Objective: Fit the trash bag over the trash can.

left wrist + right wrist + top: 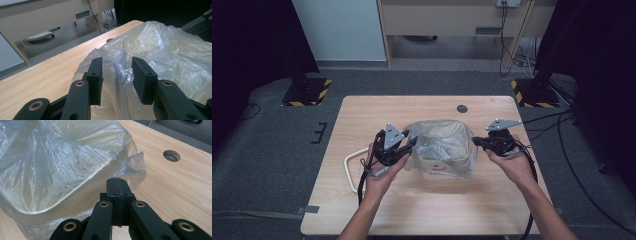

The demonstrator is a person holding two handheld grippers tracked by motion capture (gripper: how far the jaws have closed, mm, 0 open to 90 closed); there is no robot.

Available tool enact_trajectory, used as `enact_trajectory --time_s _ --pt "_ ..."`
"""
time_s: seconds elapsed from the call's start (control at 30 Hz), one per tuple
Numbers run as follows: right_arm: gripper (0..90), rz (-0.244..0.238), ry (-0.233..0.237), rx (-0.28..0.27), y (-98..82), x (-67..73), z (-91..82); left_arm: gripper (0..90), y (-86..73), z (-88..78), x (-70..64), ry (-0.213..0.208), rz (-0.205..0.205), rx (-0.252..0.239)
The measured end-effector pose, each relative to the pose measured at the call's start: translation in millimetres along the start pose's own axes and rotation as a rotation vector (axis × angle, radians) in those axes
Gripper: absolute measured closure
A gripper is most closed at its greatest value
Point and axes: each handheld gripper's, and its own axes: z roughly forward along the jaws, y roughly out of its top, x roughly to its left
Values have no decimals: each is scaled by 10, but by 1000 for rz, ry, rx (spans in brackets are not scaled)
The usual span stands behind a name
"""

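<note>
A clear plastic bag (443, 159) (162, 50) (50, 165) is draped over a cream bin (439, 137) (75, 187) at the middle of the wooden table (377, 115). My left gripper (409, 145) (117, 75) is at the bag's left side, its jaws apart. A crumpled fold of the film lies between them without being pressed. My right gripper (476, 141) (117, 182) is at the bin's right corner, shut on a thin flap of the bag's edge that sticks up from its tips. In the left gripper view, the right gripper (200, 22) shows behind the bag.
A cream looped tube (352, 162) lies on the table left of my left hand. A round cable hole (462, 108) (171, 155) sits near the table's far edge. Black cables trail from both grippers over the near edge. Striped stand bases (307, 92) flank the table on the floor.
</note>
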Motion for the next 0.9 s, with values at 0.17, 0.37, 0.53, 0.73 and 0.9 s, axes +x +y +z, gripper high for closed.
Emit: enact_trajectory --time_s 0.17,0.37,0.53,0.73,0.9 --pt "895 -4 0 -7 11 17 2 522 34 -7 0 5 -12 -10" --pt "890 -8 5 -5 25 39 11 545 93 -11 -5 5 2 -26" --pt "891 -11 5 0 21 43 12 638 92 -23 36 18 1 -10" --pt "860 -16 -6 3 13 37 31 693 56 -5 81 66 29 19" --pt "782 -2 -20 1 14 20 55 657 -7 56 149 88 15 50"
